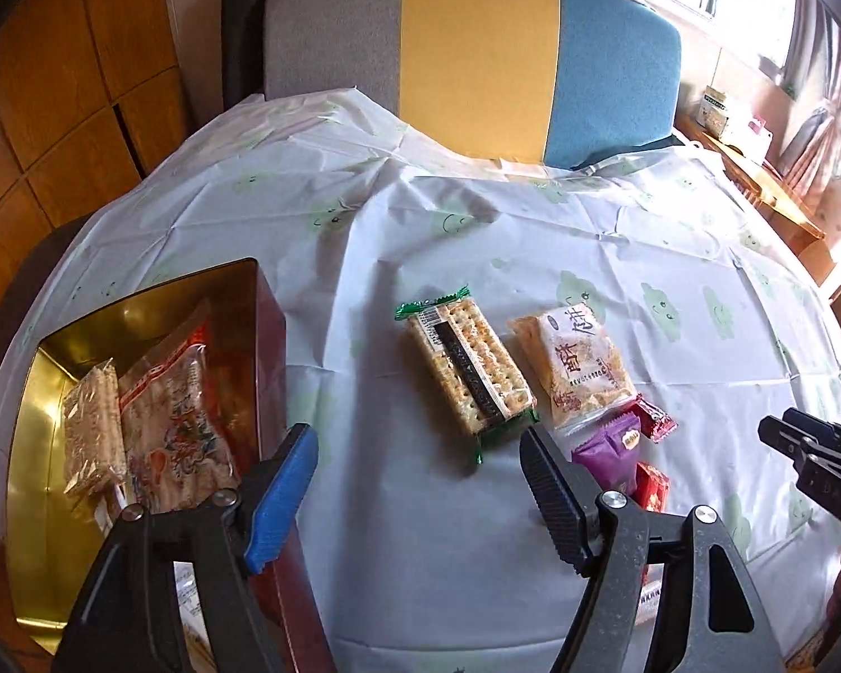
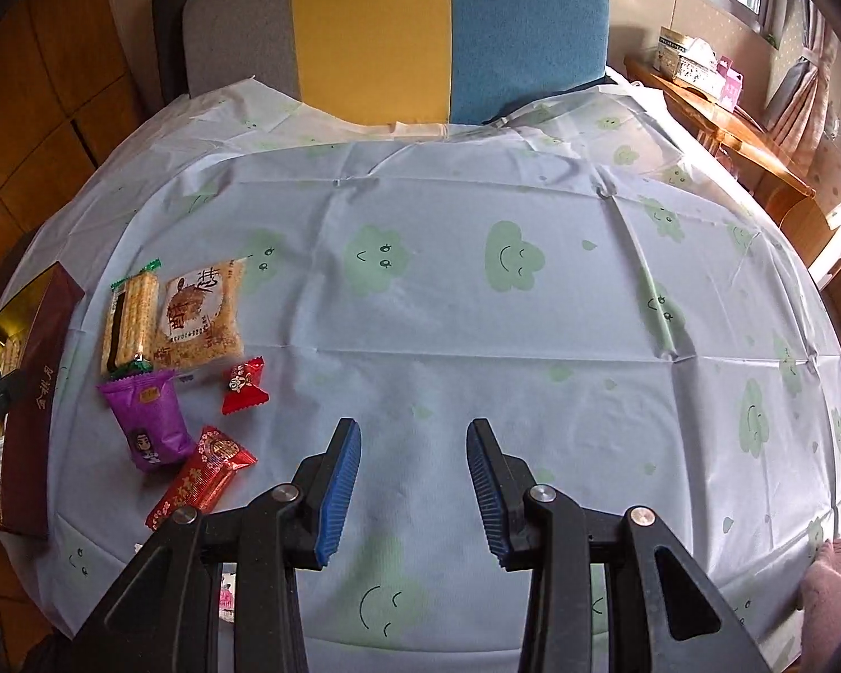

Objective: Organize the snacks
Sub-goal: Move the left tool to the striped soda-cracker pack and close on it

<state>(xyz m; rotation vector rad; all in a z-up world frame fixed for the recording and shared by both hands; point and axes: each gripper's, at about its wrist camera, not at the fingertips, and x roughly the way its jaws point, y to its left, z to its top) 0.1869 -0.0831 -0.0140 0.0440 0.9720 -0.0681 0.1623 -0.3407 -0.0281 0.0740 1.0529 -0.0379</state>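
I'd bring my empty, wide-open left gripper (image 1: 420, 448) straight down across the cracker pack (image 1: 468, 367) beside the box (image 1: 272, 347); right gripper (image 2: 414, 482) hangs empty, jaws apart.

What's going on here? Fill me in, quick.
A person is sorting snacks into a gold-lined box with a hand-held tool in each hand. Two packets already lie in the box. The left tool is open and empty above a cracker pack. The right tool is open too, holding nothing, over bare tablecloth. Five snacks are still on the table.
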